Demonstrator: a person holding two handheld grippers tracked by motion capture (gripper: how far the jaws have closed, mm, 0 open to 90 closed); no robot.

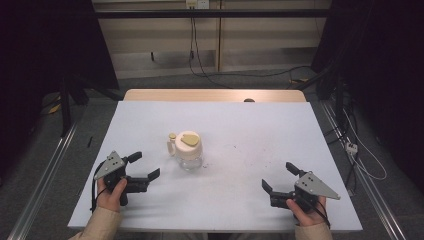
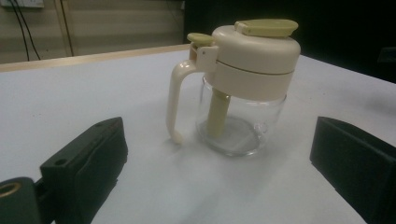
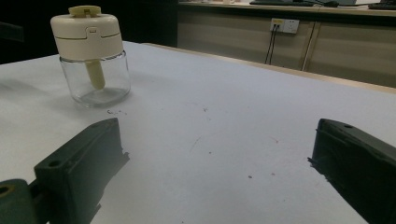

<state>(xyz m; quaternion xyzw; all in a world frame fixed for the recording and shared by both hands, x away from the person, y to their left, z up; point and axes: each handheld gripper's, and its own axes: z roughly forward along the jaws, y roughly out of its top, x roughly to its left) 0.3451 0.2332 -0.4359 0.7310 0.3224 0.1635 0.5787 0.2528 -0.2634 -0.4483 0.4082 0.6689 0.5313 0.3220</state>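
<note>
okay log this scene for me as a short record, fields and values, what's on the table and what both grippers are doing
surface: table under a white sheet, a few small dark specks on it
object: glass jar, upright, near the middle
jar lid: cream, with a yellowish flap on top and a cream side handle
jar contents: looks empty apart from a yellowish tube hanging from the lid
left gripper: open, holding nothing, apart from the jar, jaws aimed toward it
right gripper: open, holding nothing, farther from the jar
contact: neither gripper touches the jar
</note>
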